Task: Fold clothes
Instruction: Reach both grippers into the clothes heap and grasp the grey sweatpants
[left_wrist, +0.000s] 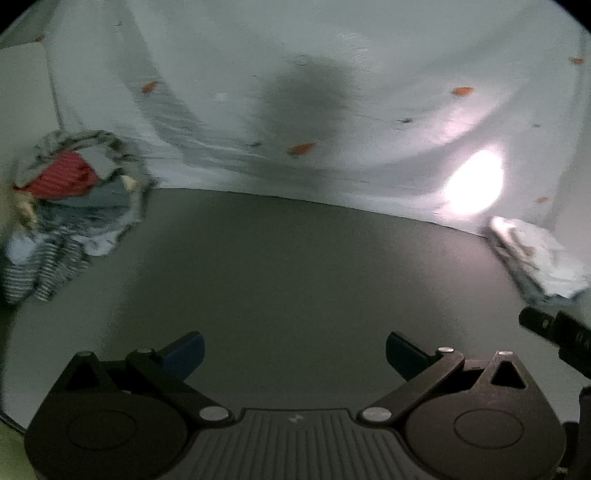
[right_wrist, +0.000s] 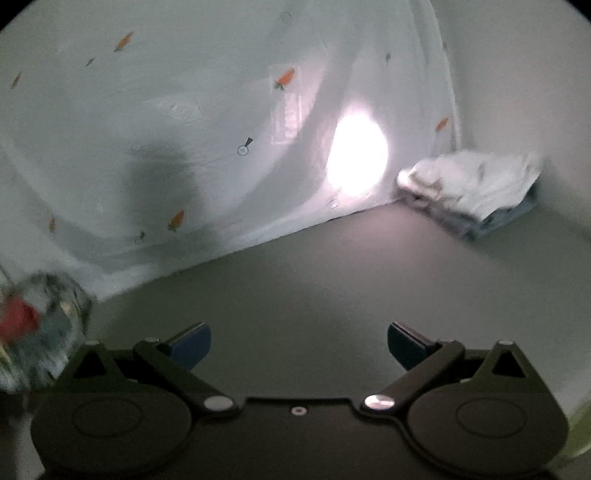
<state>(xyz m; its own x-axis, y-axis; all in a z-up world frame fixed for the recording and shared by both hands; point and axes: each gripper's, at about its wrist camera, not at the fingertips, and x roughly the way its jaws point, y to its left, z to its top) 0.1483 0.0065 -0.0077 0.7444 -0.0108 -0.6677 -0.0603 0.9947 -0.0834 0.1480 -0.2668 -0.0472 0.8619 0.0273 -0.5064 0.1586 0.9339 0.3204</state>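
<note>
Left gripper fingers spread, empty, right gripper likewise, grey surface, unfolded clothes far left, folded stack far right

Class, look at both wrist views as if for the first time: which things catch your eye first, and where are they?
A bright glare glows through the carrot-print sheet behind the table. A folded stack of clothes sits far right; a basket of jumbled clothes sits far left.
</note>
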